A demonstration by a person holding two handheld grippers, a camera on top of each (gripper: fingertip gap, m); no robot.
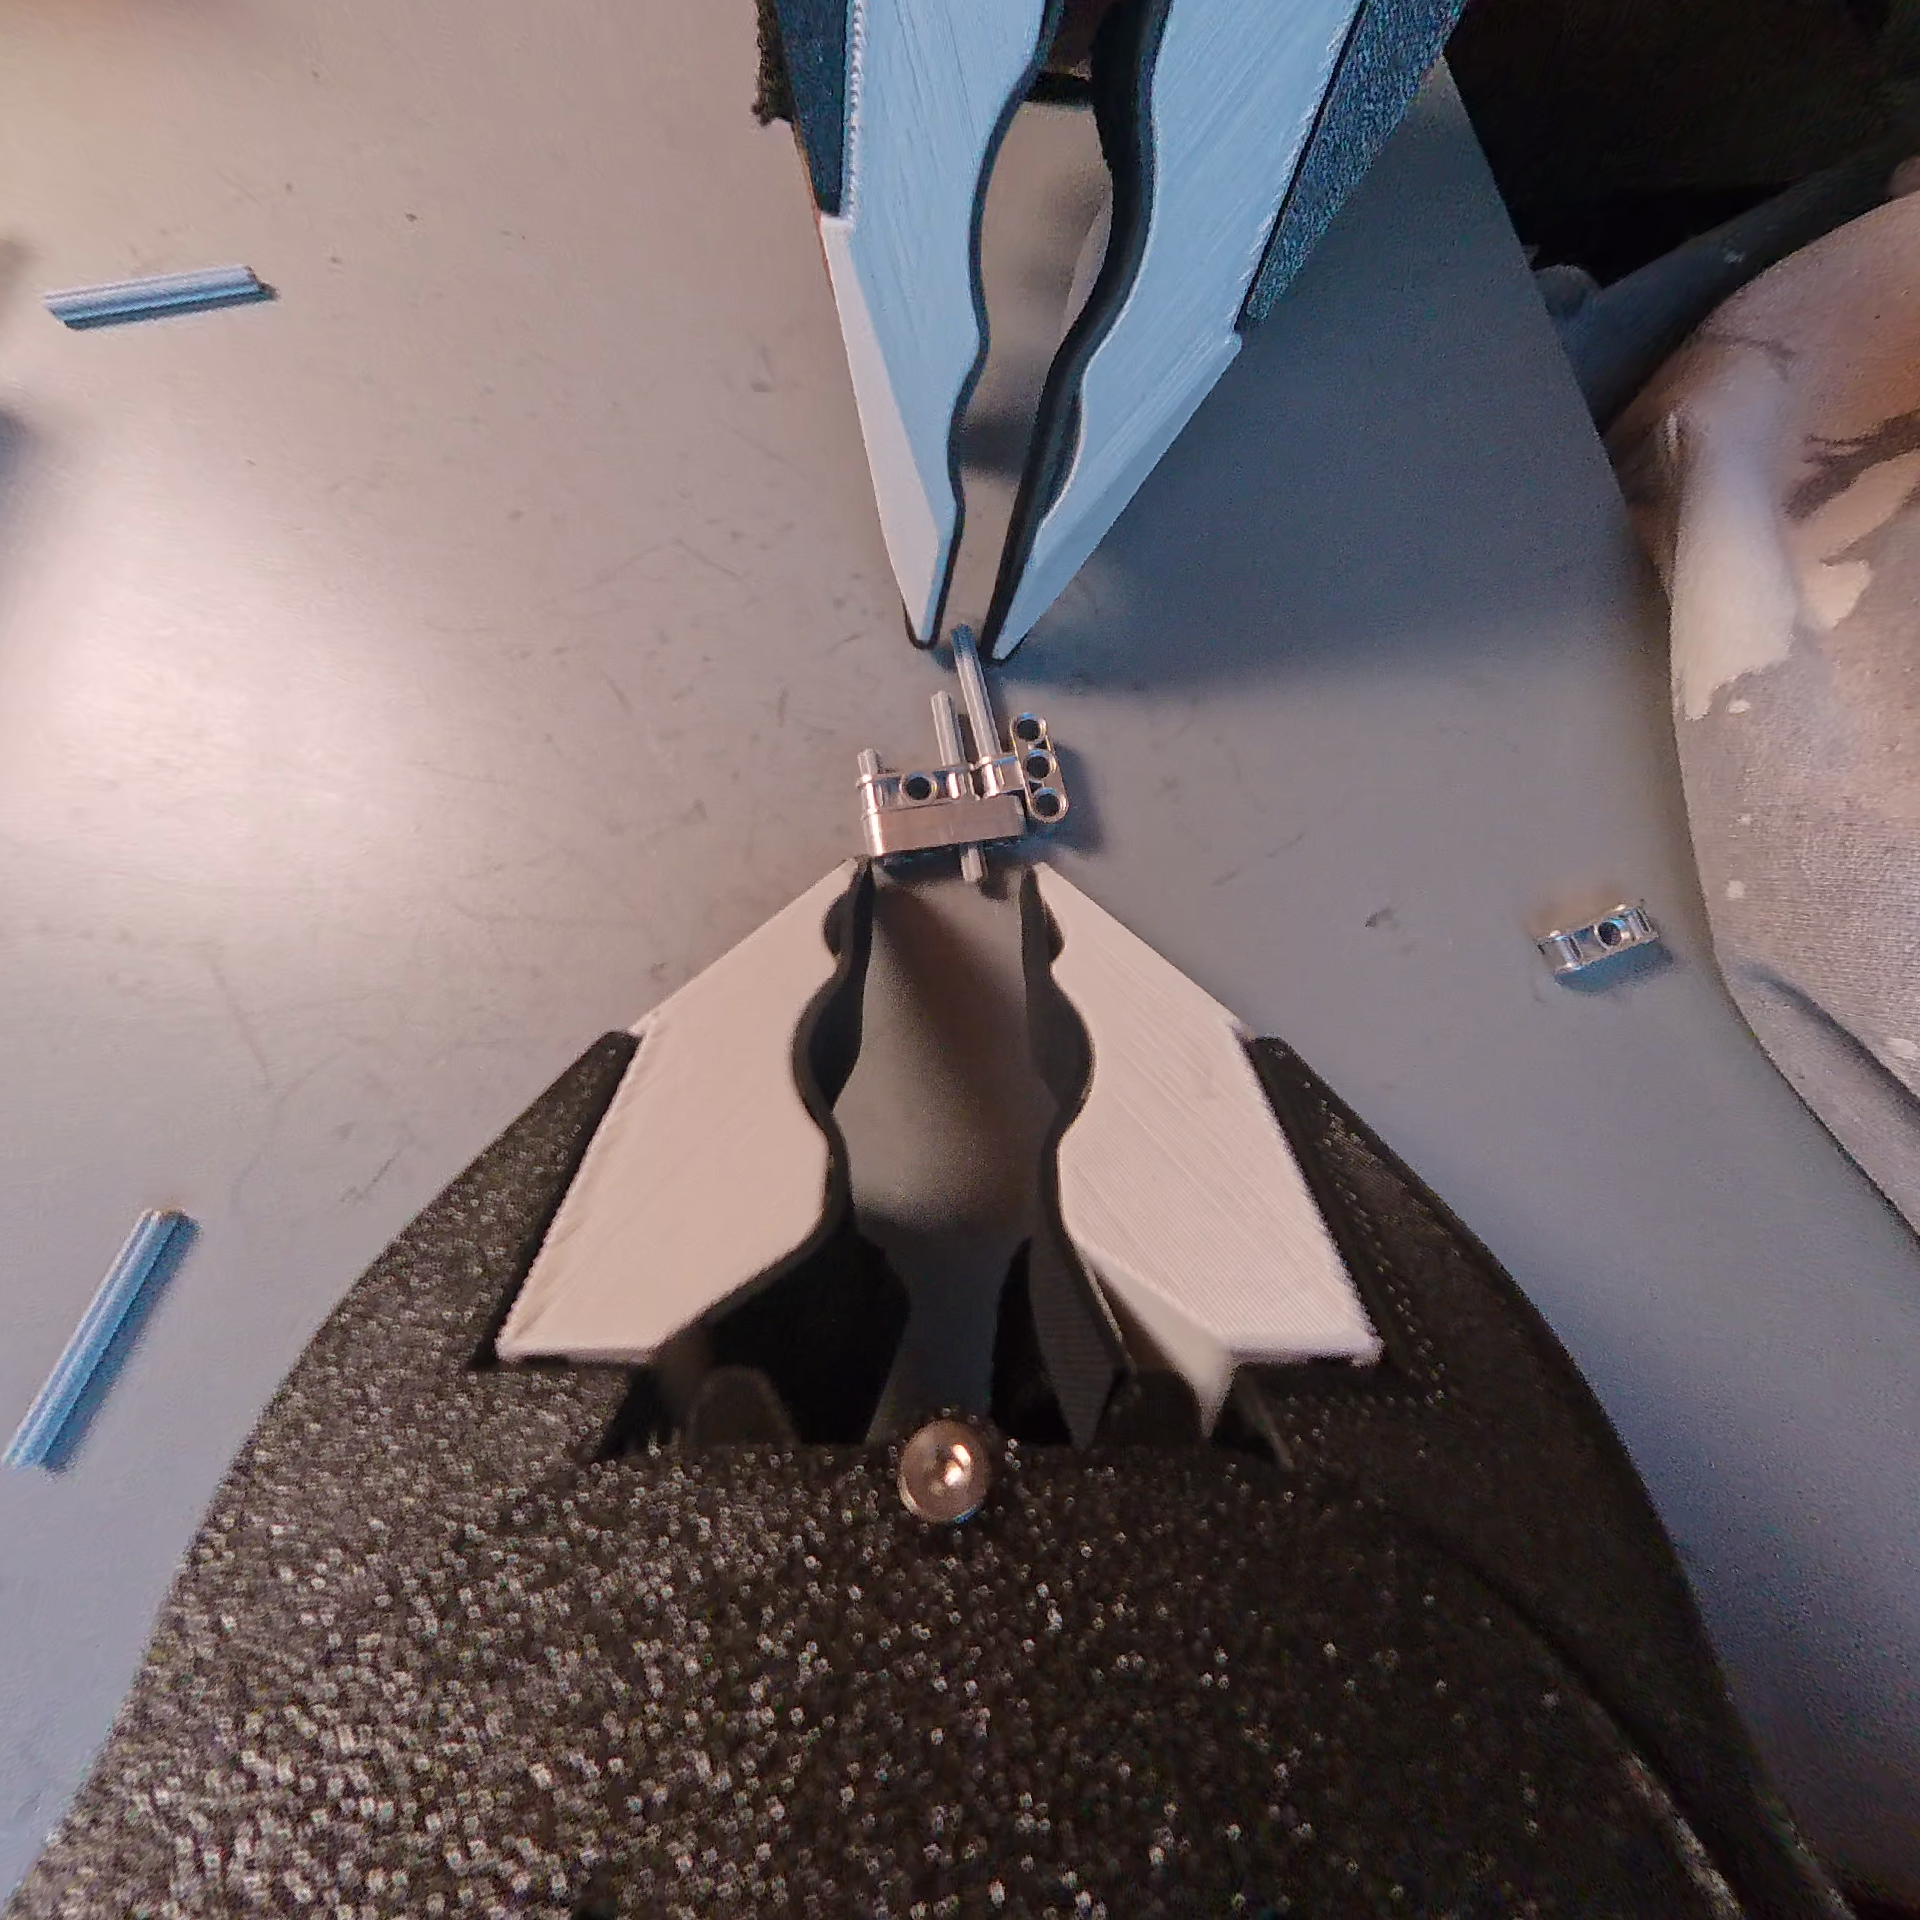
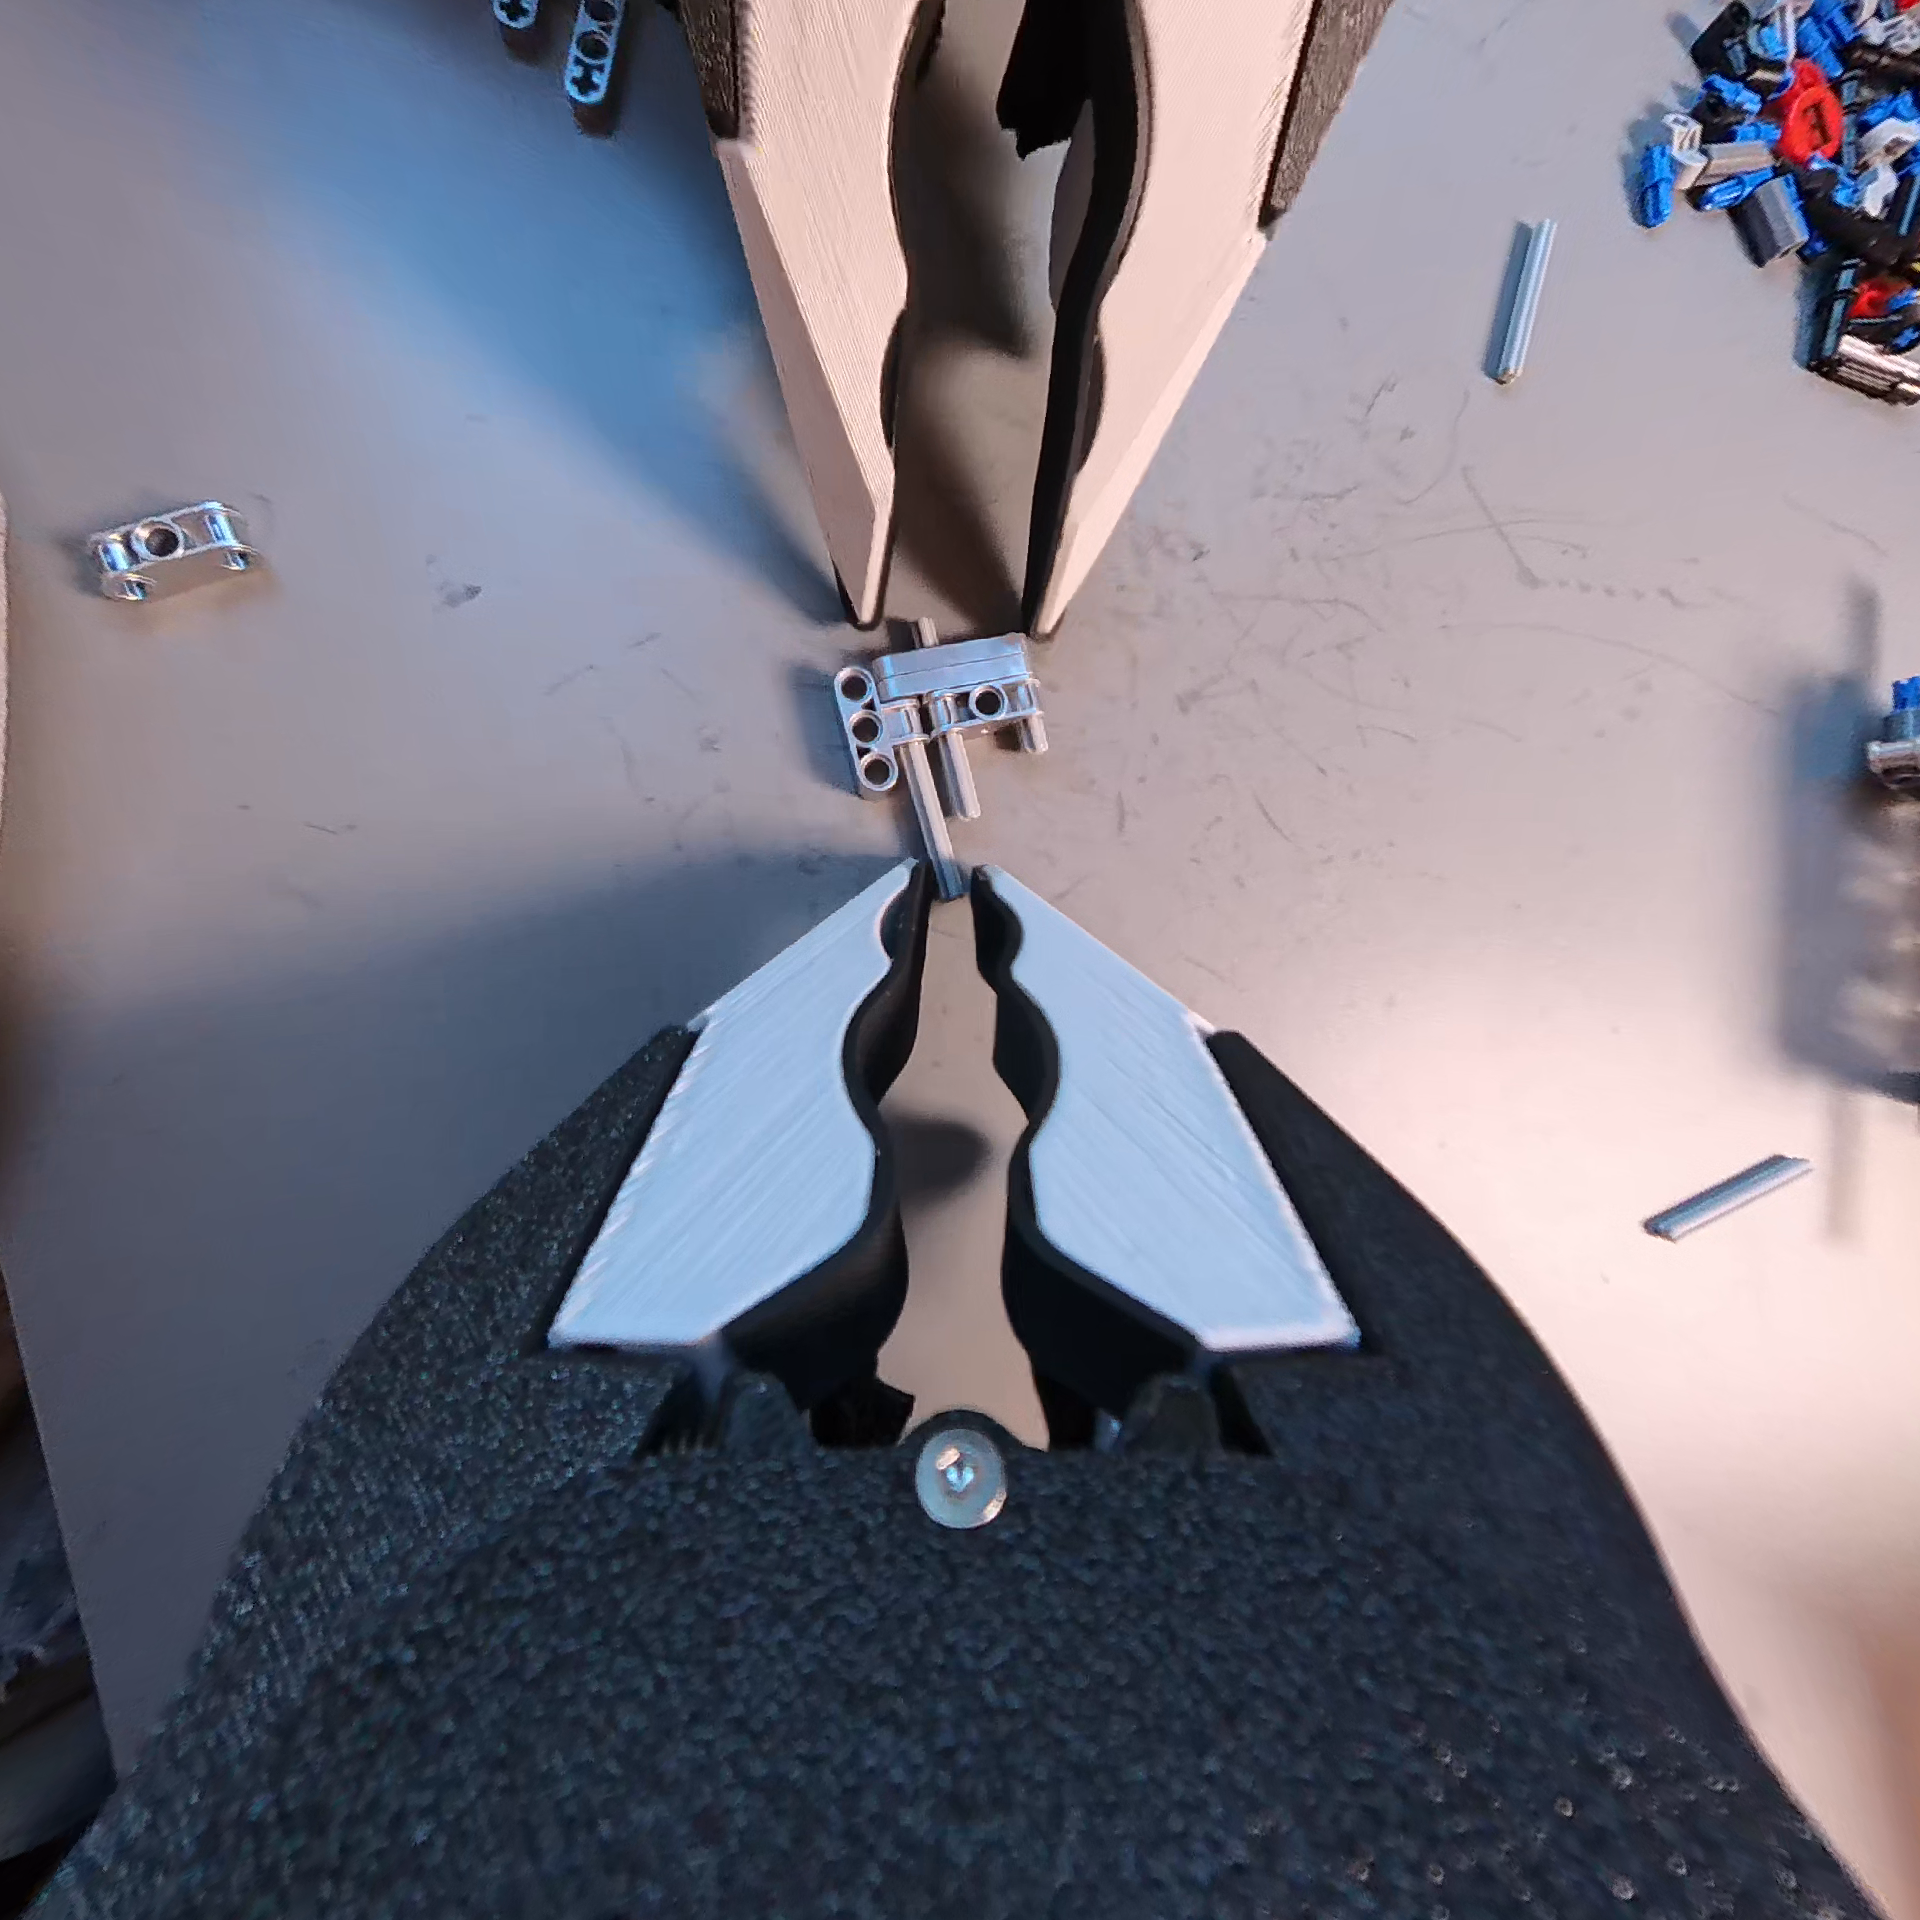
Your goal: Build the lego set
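A small light-grey assembly of beams and axles (image 1: 935,816) lies on the grey table (image 1: 416,727). My left gripper (image 1: 945,871) is shut on its wide end. My right gripper (image 1: 961,642) comes from the opposite side and is shut on the tip of a long grey axle (image 1: 974,691) that sticks out of the assembly. In the right wrist view the right gripper (image 2: 949,881) pinches that axle (image 2: 935,831), and the left gripper (image 2: 948,623) holds the assembly (image 2: 951,681) from the far side. A short three-hole beam (image 2: 864,736) sits at the assembly's side.
A loose grey connector (image 2: 171,545) lies apart on the table, also in the left wrist view (image 1: 1600,935). Two loose grey axles (image 2: 1519,296) (image 2: 1725,1195) lie to the right. A pile of blue, black and red pieces (image 2: 1808,156) is at the far right. Pale cloth (image 1: 1818,727) borders the table. About 5 cm separates my left fingertips from my right. Between my left fingertips and the loose grey connector (image 2: 171,545) there is roughly 11 cm. Look for it in the left wrist view (image 1: 1597,927) too.
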